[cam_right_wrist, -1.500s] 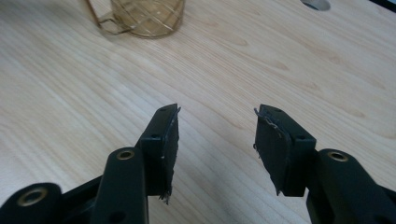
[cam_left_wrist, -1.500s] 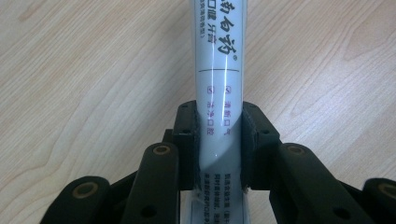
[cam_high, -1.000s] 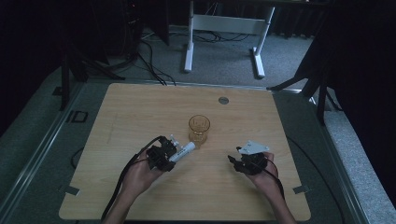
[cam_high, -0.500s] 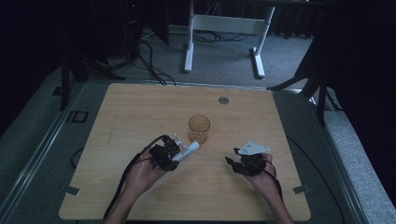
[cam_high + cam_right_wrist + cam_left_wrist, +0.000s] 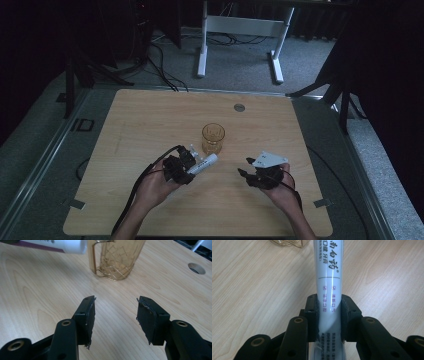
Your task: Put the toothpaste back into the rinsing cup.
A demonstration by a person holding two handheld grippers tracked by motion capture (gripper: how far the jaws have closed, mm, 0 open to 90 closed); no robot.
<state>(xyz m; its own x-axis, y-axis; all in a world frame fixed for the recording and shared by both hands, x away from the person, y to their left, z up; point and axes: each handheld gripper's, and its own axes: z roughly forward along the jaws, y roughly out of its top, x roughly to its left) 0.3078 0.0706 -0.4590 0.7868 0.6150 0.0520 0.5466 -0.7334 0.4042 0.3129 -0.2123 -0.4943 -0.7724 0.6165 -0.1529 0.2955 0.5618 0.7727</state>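
Beside the amber cup (image 5: 213,138), left gripper (image 5: 186,162) fingers clench the white tube (image 5: 202,164); right gripper (image 5: 248,176) fingers stand released.

High view looks down on the whole worktop (image 5: 150,115); both gripper cams sit low and close, sharing the amber cup (image 5: 117,257) up top.

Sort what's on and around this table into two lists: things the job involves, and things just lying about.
In the job:
- white tube, clamped in the left gripper
- amber cup, just beyond the tube's tip
- right gripper, jaws open with nothing between them, pointing toward the cup

Lying about:
- round hole in the table
- white desk frame on the floor behind
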